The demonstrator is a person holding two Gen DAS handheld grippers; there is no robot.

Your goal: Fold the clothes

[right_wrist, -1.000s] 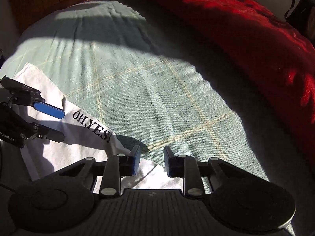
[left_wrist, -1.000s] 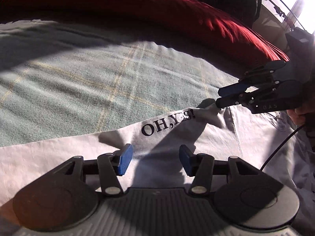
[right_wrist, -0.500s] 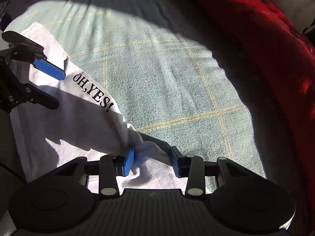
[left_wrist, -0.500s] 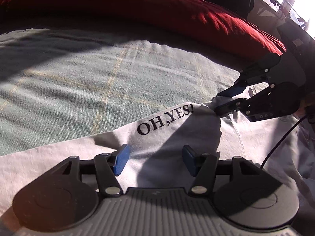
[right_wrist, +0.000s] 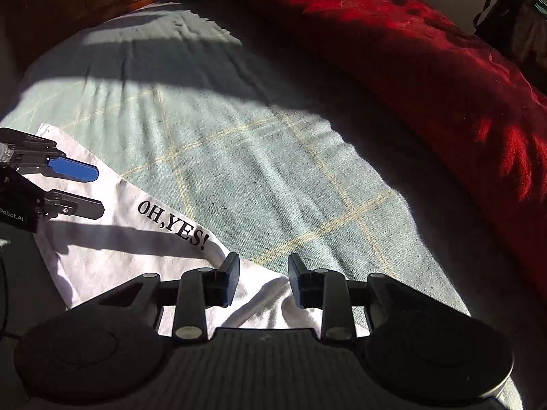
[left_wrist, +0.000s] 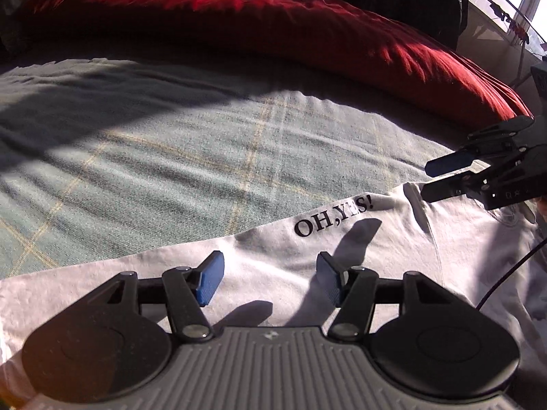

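White T-shirt [left_wrist: 393, 256] lies flat on green checked bed cover [left_wrist: 171, 157], under both tools. Left hand-held gripper [left_wrist: 270, 280] half open, empty. Right hand-held gripper [right_wrist: 261, 280], jaws just opened, nothing between pads, poised over shirt's far edge. Risk: released fold may spring back, or descending pads snag cover with cloth. Red quilt [right_wrist: 427, 68] bunched ahead limits room.

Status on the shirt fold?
Done: the white shirt lies flat on the green blanket, its printed edge laid straight. In hand: nothing. The right gripper has just been opening with nothing between the pads; the left gripper is open above the cloth. Left: further folds, likely.
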